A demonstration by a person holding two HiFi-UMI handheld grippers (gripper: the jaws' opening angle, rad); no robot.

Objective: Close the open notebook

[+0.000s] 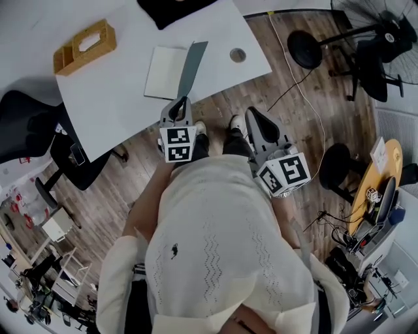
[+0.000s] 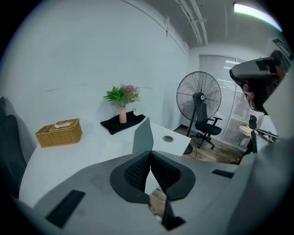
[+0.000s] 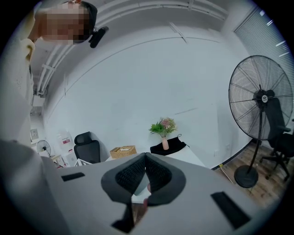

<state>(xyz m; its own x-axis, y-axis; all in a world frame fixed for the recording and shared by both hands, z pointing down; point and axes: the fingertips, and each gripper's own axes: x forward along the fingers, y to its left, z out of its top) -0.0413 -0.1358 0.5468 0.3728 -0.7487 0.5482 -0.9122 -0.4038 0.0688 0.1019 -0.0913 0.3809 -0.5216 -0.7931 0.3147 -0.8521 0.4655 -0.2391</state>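
The notebook (image 1: 163,72) lies on the white table (image 1: 111,104), white pages flat. Its grey cover (image 1: 193,65) stands up steeply from the right side of the pages. In the left gripper view the cover (image 2: 143,135) rises just beyond the jaw tips. My left gripper (image 1: 181,102) is shut and empty, its tips at the cover's near lower corner by the table's edge; whether it touches the cover I cannot tell. My right gripper (image 1: 252,114) hangs over the wooden floor, short of the table, shut with nothing in it. Both sets of jaws meet, in the left gripper (image 2: 149,154) view and the right gripper (image 3: 145,157) view alike.
A wicker tissue basket (image 1: 85,45) sits at the table's far left, a black cloth (image 1: 173,10) at the back with a vase of flowers (image 2: 122,103). A cable hole (image 1: 238,55) is right of the notebook. A standing fan (image 2: 199,98) and office chairs (image 1: 65,150) flank the table.
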